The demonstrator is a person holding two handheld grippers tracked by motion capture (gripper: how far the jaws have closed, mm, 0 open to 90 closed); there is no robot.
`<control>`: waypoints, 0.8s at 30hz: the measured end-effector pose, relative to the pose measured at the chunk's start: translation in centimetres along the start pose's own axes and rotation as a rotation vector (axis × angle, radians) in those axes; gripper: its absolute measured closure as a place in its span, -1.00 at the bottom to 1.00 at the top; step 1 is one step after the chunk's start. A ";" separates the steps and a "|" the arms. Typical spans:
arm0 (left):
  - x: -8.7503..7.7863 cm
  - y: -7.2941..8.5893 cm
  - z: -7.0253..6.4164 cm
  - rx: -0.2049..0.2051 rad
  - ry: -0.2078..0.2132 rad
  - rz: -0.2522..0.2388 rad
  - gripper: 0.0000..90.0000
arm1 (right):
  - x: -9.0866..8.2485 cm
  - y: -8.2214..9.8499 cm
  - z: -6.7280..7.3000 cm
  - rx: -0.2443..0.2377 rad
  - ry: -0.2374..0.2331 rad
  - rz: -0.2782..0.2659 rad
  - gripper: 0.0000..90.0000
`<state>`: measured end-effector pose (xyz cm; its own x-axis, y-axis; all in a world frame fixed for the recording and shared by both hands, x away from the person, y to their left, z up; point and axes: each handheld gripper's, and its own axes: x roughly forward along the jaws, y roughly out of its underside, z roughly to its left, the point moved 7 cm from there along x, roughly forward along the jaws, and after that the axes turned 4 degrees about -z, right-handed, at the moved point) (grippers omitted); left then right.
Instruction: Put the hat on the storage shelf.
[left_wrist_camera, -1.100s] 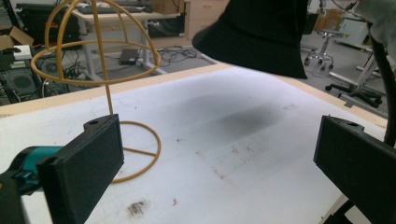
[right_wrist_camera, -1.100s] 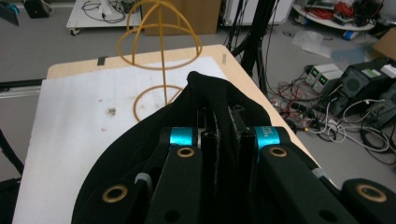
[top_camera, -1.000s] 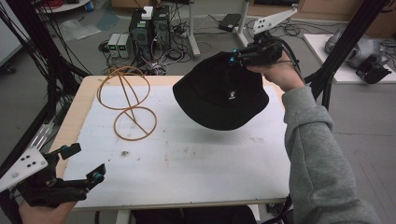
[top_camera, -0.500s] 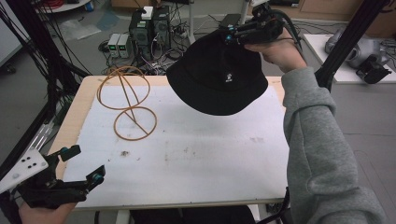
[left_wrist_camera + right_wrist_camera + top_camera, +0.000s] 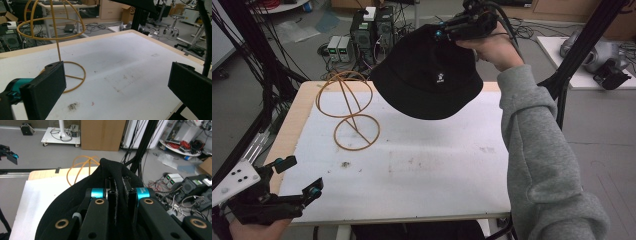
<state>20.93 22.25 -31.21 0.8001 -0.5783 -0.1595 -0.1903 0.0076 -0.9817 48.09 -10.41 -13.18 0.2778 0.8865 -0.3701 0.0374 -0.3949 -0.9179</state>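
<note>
A black bucket hat (image 5: 428, 80) with a small white logo hangs in the air above the table's far edge. My right gripper (image 5: 443, 31) is shut on its crown fabric, which is pinched between the jaws in the right gripper view (image 5: 119, 195). A yellow wire hat stand (image 5: 349, 107) rises from the white table (image 5: 412, 170) at the far left; its ring base and dome also appear in the left gripper view (image 5: 56, 37). My left gripper (image 5: 299, 177) is open and holds nothing, low at the near left corner. The hat sits right of the stand and higher.
Computers and cables (image 5: 362, 35) crowd the floor beyond the table. Black frame poles (image 5: 577, 55) stand at the right and left sides. A small dark smudge (image 5: 345, 163) marks the white mat. A grey sleeve (image 5: 542, 165) reaches along the right edge.
The right gripper has lifted the hat higher and carried it left, toward the wire stand. The left gripper has stayed in place.
</note>
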 end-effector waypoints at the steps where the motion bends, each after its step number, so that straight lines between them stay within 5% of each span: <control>1: -0.1 -0.1 -0.1 -0.001 0.004 -0.005 -0.96 | 0.3 -0.3 0.1 -0.003 0.000 -0.004 0.91; 24: -0.9 1.0 -1.8 0.003 -0.002 0.025 -0.96 | 10.5 -6.0 2.4 -0.083 -0.082 -0.035 0.91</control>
<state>19.01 21.29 -31.85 0.7964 -0.5759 -0.1844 -0.2089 0.0241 -0.9776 48.51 1.90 -11.88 0.1960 0.9155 -0.3514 0.1256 -0.3788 -0.9169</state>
